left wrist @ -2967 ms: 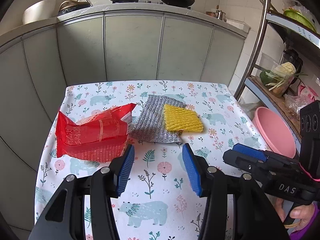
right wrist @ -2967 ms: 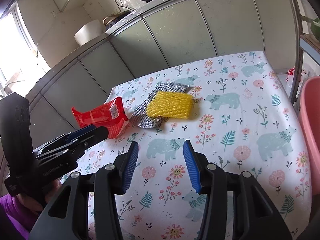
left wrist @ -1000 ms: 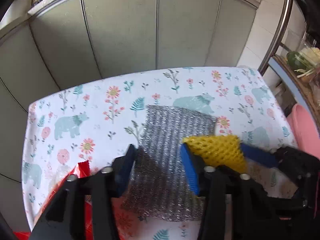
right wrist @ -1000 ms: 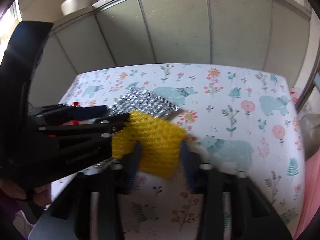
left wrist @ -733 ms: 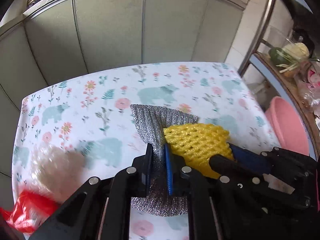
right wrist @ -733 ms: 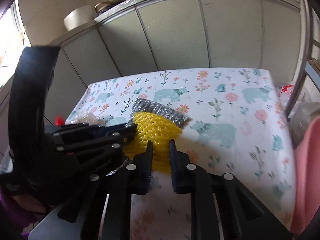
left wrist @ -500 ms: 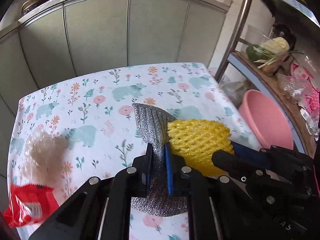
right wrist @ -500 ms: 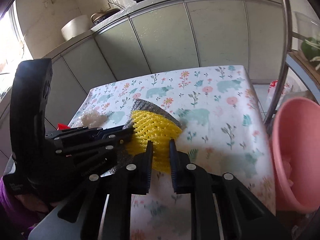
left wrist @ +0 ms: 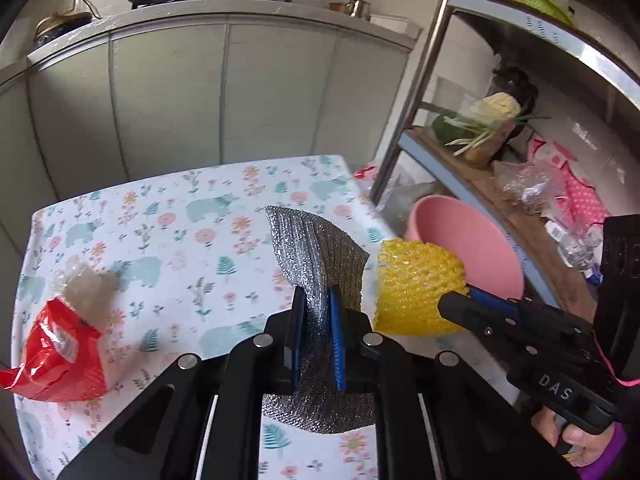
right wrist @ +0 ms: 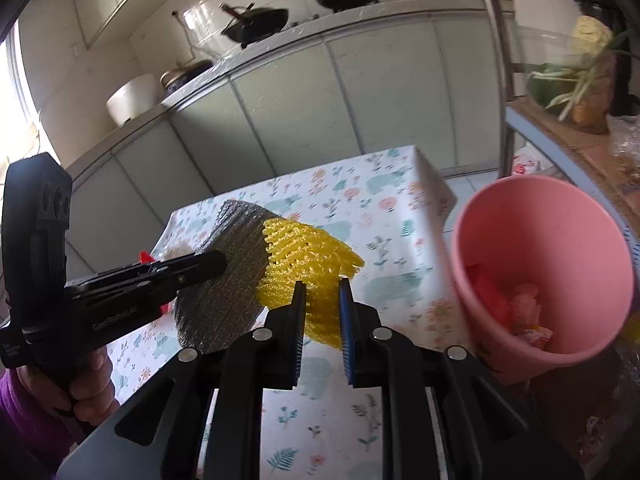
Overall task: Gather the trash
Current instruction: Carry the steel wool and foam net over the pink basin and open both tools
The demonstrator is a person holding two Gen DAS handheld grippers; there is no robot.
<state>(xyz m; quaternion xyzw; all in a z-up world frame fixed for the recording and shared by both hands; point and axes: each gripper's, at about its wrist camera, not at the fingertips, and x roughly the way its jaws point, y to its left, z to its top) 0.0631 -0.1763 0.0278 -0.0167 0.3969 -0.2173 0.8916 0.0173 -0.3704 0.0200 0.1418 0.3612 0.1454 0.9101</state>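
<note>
Kitchen table (left wrist: 168, 216): left hand-held gripper (left wrist: 316, 312) clamps silver mesh sheet (left wrist: 316, 248); right hand-held gripper (right wrist: 322, 300) clamps yellow foam net (right wrist: 308, 256) near pink bin (right wrist: 532, 232).

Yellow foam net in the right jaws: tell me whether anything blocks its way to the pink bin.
Nothing visible does. The right gripper is shut on the yellow foam net, and the pink bin stands open-mouthed just to its right with clear space between. The silver mesh sheet, held by the left gripper, is on the far side.

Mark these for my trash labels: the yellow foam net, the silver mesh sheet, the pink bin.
yellow foam net (right wrist: 308, 252), right wrist view, upper netting.
silver mesh sheet (left wrist: 312, 248), left wrist view, upper half.
pink bin (right wrist: 516, 216), right wrist view, inner wall.
</note>
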